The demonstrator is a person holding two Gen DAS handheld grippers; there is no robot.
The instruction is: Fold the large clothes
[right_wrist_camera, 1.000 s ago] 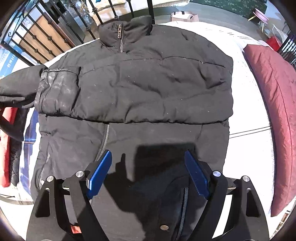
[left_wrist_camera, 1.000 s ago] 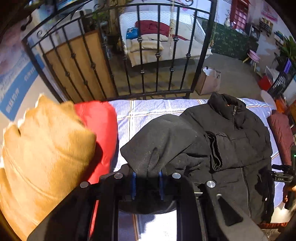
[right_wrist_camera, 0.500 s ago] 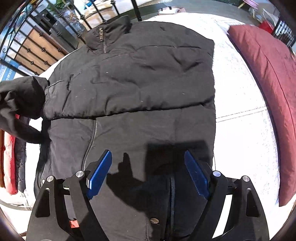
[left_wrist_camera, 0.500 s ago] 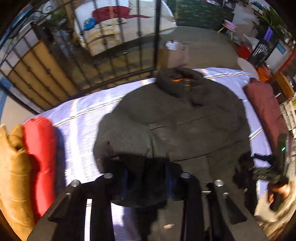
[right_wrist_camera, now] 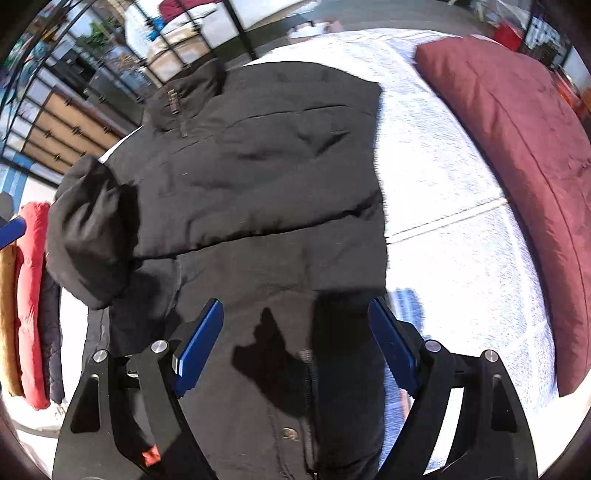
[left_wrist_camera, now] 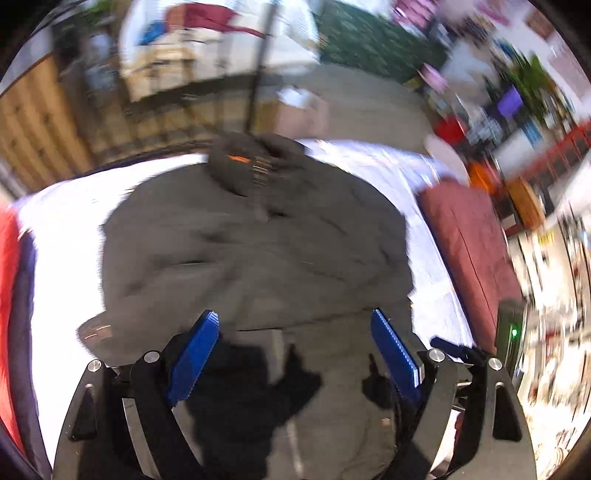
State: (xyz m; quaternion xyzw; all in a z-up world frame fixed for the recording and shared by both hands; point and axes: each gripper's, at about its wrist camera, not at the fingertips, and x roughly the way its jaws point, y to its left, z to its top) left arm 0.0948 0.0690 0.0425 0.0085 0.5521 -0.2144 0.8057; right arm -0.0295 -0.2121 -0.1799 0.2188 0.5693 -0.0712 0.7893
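— Two grippers hang over one black puffer jacket (right_wrist_camera: 266, 177), which lies spread on the pale bedsheet (right_wrist_camera: 454, 206), collar toward the iron bed rail (right_wrist_camera: 240, 33). How do the jaws of the left gripper (left_wrist_camera: 295, 354) stand?

— Wide apart. They have just been opening, and nothing sits between the blue pads (left_wrist_camera: 192, 358) now; only the jacket's lower front shows below them, crossed by the tool's shadow. That view is blurred.

— And the right gripper (right_wrist_camera: 295, 343)?

— Its jaws are spread about as wide, also gripping nothing. It hovers above the hem area, where the zipper line and a metal snap (right_wrist_camera: 290, 432) can be seen. The right edge of the jacket falls roughly under its right finger.

— Where is the sleeve?

— In the right wrist view a sleeve (right_wrist_camera: 92, 236) lies bunched and folded in at the jacket's left side, resting on the body of the garment. The other sleeve cannot be told apart from the body.

— What else is on the bed?

— One dark red cushion (right_wrist_camera: 517, 155) along the right side, well apart from the jacket. On the left edge lie a red padded garment (right_wrist_camera: 31, 295) and a mustard one (right_wrist_camera: 7, 317) beside it. A blue tip of the left gripper peeks in at the left border of the right wrist view.
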